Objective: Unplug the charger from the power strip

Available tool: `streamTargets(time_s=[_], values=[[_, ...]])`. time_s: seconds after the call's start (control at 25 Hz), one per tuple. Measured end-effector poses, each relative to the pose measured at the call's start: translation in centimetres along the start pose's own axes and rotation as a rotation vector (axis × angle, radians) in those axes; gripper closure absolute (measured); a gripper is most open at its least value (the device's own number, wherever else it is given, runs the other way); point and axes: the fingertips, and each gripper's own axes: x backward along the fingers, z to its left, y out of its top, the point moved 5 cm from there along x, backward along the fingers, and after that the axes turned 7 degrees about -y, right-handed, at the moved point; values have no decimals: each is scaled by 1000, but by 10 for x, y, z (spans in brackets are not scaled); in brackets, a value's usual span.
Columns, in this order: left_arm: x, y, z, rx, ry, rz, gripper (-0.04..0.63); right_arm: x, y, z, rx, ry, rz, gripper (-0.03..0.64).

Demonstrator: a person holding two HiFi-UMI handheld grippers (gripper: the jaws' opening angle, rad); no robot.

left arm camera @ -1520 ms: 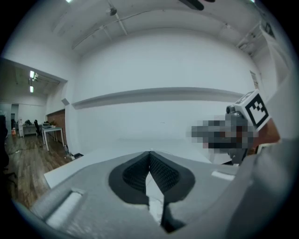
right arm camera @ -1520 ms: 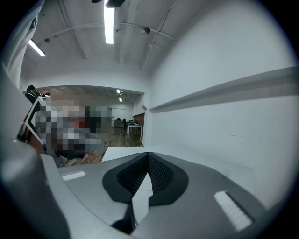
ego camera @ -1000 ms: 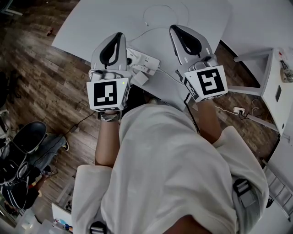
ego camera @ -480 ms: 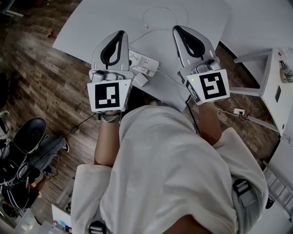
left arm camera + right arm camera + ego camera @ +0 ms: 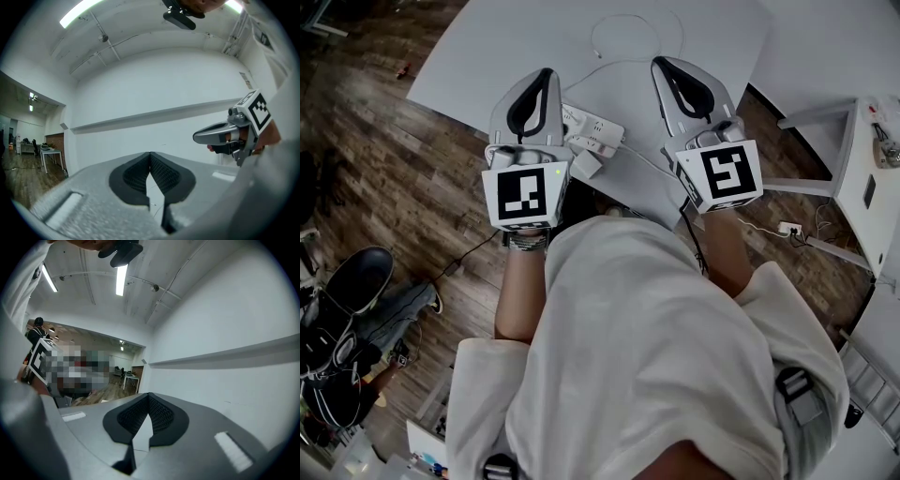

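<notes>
A white power strip [image 5: 600, 130] lies near the front edge of the white table [image 5: 487, 47], between my two grippers. A white charger block [image 5: 586, 164] sits at its near side, and I cannot tell whether it is plugged in. A thin white cable [image 5: 623, 17] loops farther back on the table. My left gripper [image 5: 547, 71] hovers over the strip's left end, held level, its jaws shut and empty [image 5: 150, 153]. My right gripper [image 5: 660, 62] hovers to the strip's right, also shut on nothing [image 5: 149, 394]. Both gripper views face a white wall.
A white side stand [image 5: 862, 159] is at the right, with a small plug and cord [image 5: 787, 227] on the wood floor beneath. Shoes and bags [image 5: 356, 281] lie on the floor at the left. The table's front edge is close to the person's body.
</notes>
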Motion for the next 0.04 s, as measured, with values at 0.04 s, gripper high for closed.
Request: streamTargets(time_s=[0.04], values=[[1,-1,0,3,4,3,591,1,-1,0,3,-4,5,615]])
